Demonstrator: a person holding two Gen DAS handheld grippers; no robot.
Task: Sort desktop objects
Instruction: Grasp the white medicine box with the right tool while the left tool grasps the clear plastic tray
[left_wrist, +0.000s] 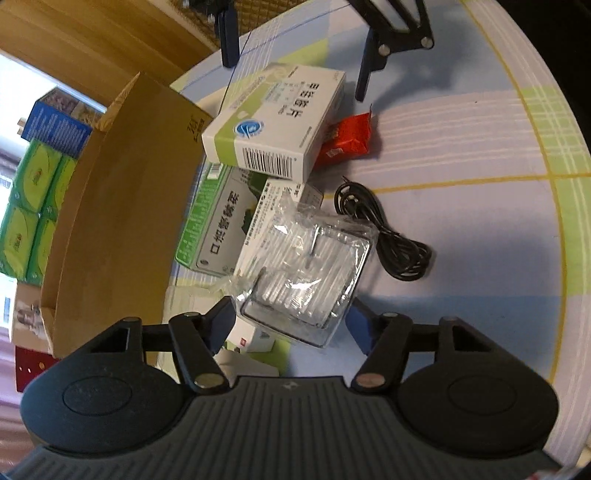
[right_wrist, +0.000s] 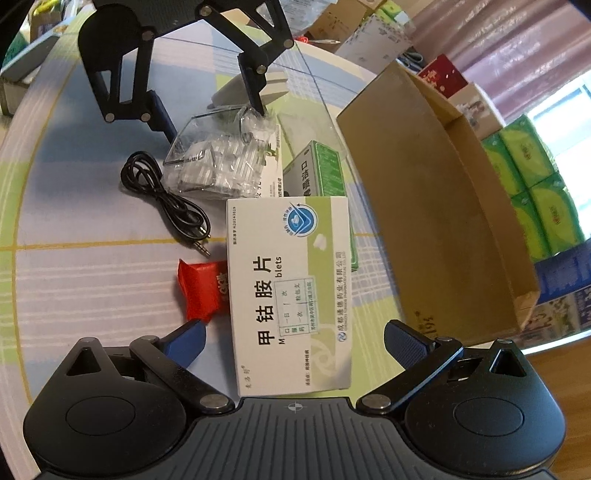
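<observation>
A clear plastic box of cotton swabs lies on a white medicine box. My left gripper is shut on it, one finger at each side. A white and green medicine box rests on top of a red packet and a green medicine box. My right gripper is open, and its fingers stand either side of the white and green box with gaps. A coiled black cable lies beside the pile.
An open cardboard box stands on the round table right beside the pile. Beyond it are stacked green tissue packs and blue cartons. The checked cloth past the cable is bare.
</observation>
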